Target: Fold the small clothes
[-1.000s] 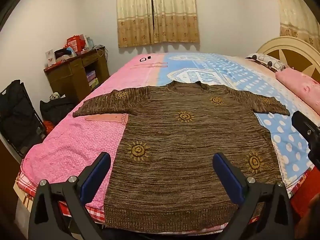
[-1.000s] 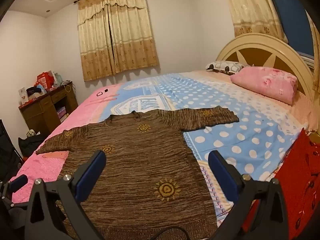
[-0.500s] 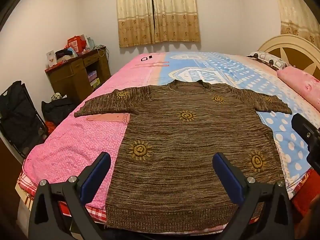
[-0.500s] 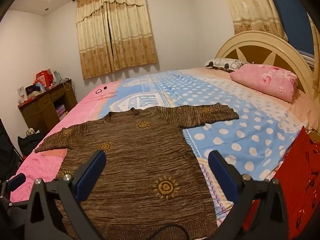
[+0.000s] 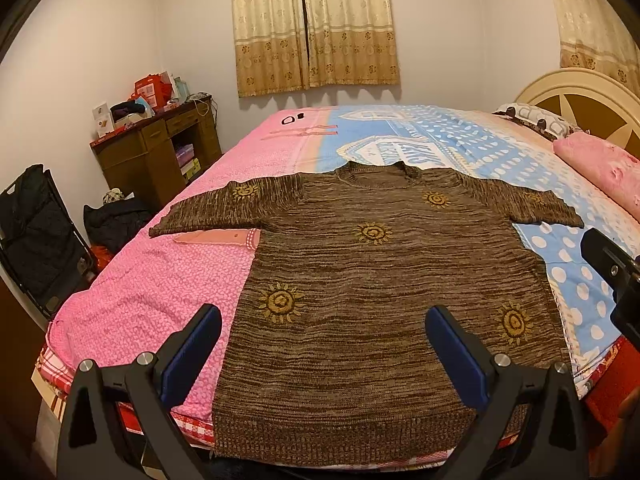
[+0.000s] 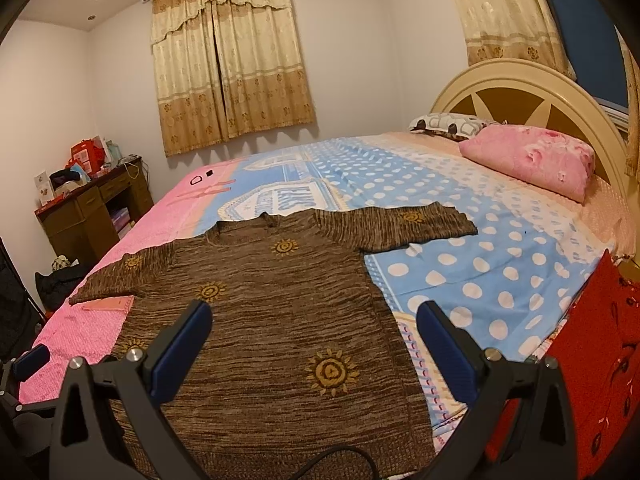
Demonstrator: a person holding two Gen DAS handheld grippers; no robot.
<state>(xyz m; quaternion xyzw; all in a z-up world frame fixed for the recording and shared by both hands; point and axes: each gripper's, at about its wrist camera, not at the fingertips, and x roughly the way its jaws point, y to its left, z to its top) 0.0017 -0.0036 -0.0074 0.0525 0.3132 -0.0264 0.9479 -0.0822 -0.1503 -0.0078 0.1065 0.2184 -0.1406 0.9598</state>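
A brown knitted short-sleeved top point(image 5: 372, 280) with yellow sun motifs lies spread flat on the bed, both sleeves out, hem at the near edge. It also shows in the right wrist view point(image 6: 272, 320). My left gripper point(image 5: 324, 344) is open and empty, held above the hem. My right gripper point(image 6: 314, 340) is open and empty, above the top's lower right part. The right gripper's edge shows in the left wrist view point(image 5: 612, 276).
The bed point(image 5: 132, 312) has a pink and blue dotted cover. A pink pillow point(image 6: 528, 160) and headboard point(image 6: 520, 92) are at the right. A wooden desk point(image 5: 160, 152) and black bags point(image 5: 36, 232) stand left of the bed. Red cloth point(image 6: 592, 360) hangs at the near right.
Both grippers have shifted very slightly, so the top sits a little nearer in view. The top itself has not moved and both grippers stay open.
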